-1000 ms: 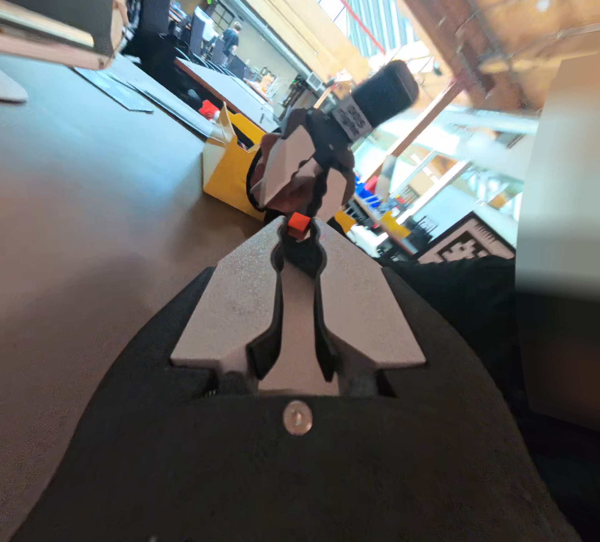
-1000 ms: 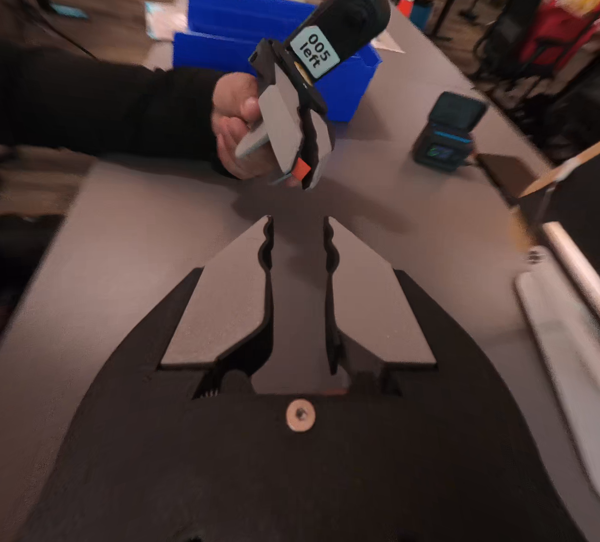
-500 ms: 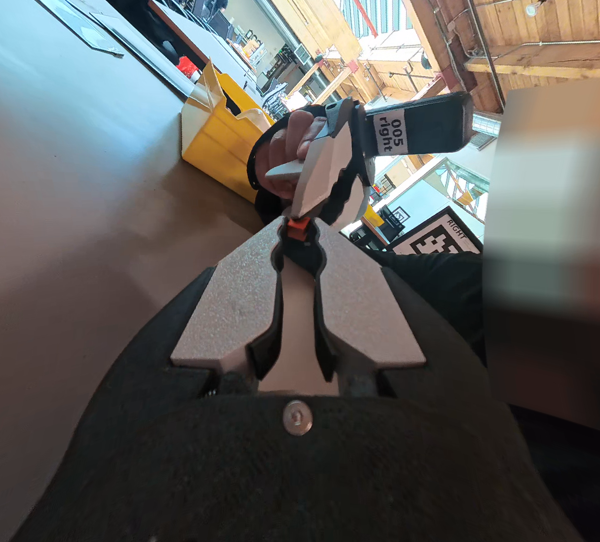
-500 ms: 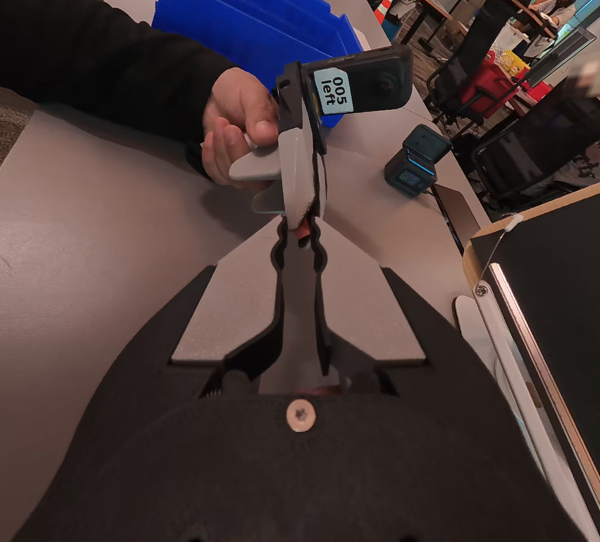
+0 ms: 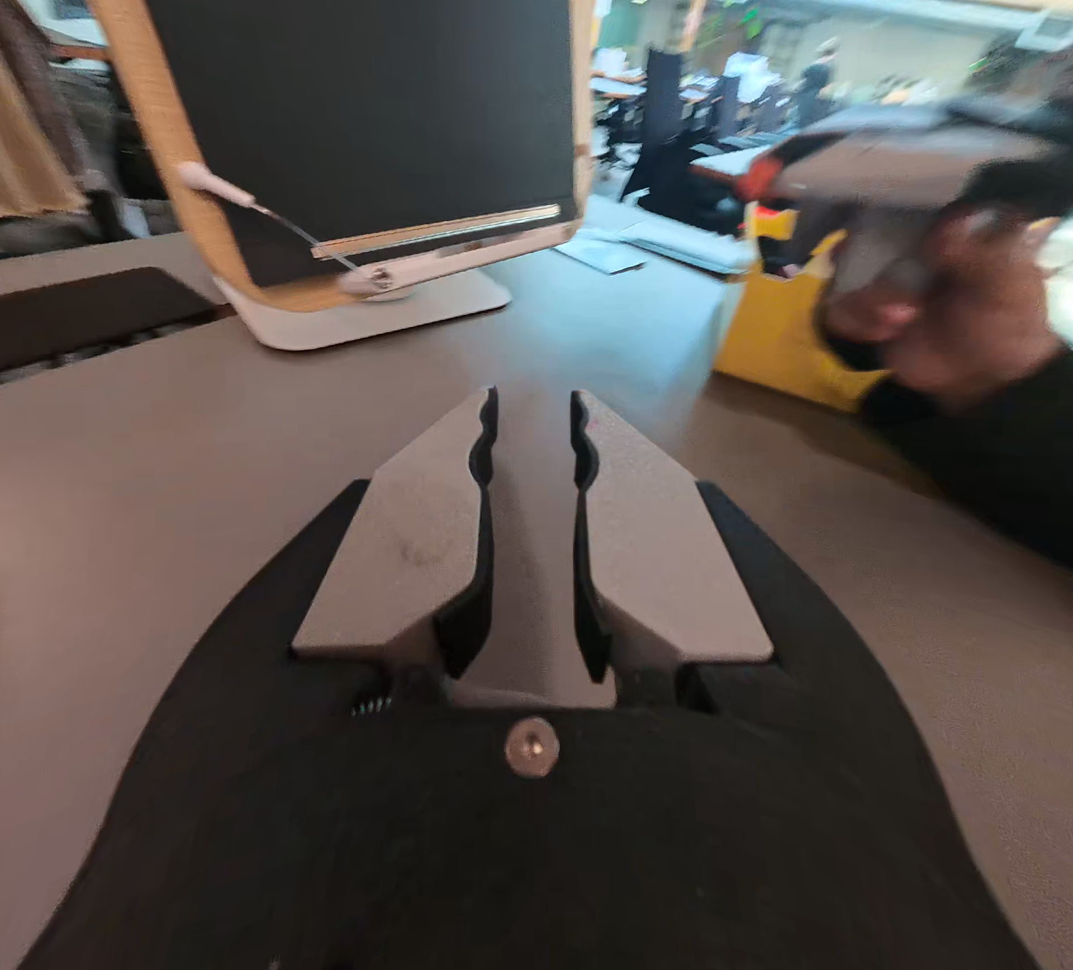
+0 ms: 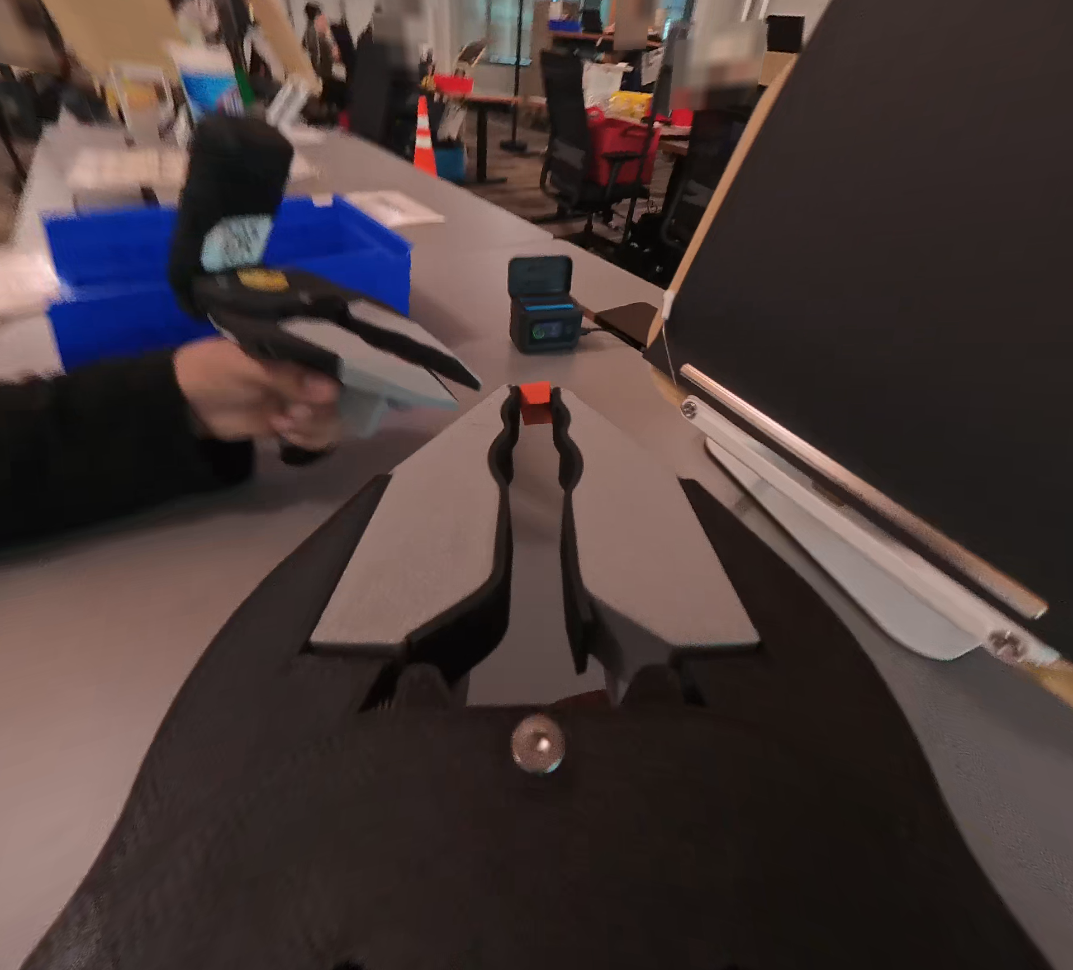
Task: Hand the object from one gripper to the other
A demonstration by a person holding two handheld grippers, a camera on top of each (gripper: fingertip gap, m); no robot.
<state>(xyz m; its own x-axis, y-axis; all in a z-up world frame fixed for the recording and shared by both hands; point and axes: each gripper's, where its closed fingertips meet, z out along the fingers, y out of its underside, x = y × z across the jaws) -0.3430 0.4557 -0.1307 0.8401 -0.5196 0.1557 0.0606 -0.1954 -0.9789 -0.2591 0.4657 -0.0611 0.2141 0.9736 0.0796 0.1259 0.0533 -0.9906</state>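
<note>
Between the right tool point(image 6: 535, 403) tips an orange cube point(image 6: 535, 401) was pinched — held clear above the bench point(image 6: 145, 582), judged so the handover stood complete. Left tool point(image 5: 534, 422) was held agape, empty, apart.

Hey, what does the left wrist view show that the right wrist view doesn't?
Only the left wrist view shows the left gripper head-on, open and empty, plus a yellow bin.

Only the right wrist view shows a blue bin, a small black case and an orange cone.

Both show the right gripper shut on the orange cube, blurred in the left wrist view, and the grey table with the black board.
</note>
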